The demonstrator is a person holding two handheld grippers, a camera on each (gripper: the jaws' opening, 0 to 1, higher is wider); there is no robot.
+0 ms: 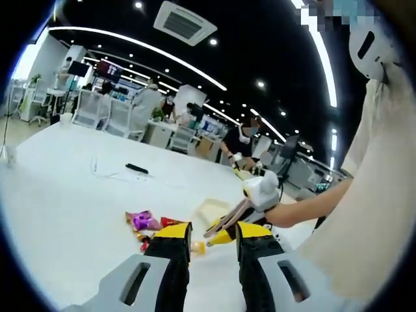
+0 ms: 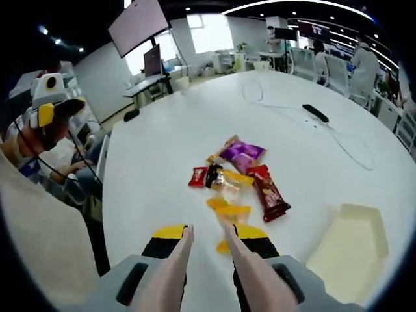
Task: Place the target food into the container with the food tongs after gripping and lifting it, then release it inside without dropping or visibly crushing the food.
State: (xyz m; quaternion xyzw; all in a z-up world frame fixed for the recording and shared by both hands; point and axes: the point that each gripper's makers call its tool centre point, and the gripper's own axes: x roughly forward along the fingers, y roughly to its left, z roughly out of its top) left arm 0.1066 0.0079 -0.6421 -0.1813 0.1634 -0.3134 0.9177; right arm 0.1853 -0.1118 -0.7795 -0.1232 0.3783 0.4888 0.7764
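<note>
A pile of snack packets [image 2: 237, 179] lies on the white table [image 2: 162, 123]: a purple one [image 2: 240, 154], a long red one [image 2: 268, 192], a small red one [image 2: 197, 176] and yellow ones [image 2: 229, 209]. My right gripper [image 2: 209, 233] is shut on beige food tongs [image 2: 174, 273], whose tips stand apart just short of the yellow packets, with nothing between them. A cream container [image 2: 351, 250] sits to the right, empty. In the left gripper view the tongs [image 1: 227, 220] reach toward the packets [image 1: 144, 221], beside the container [image 1: 209, 209]. My left gripper [image 1: 213, 229] is open and holds nothing.
A black remote [image 2: 315, 112] and a thin cable [image 2: 351, 140] lie farther out on the table. The table edge [image 2: 107, 195] runs along the left, with a seated person [image 2: 45, 123] beyond it. Desks, chairs and other people [image 1: 237, 140] fill the room behind.
</note>
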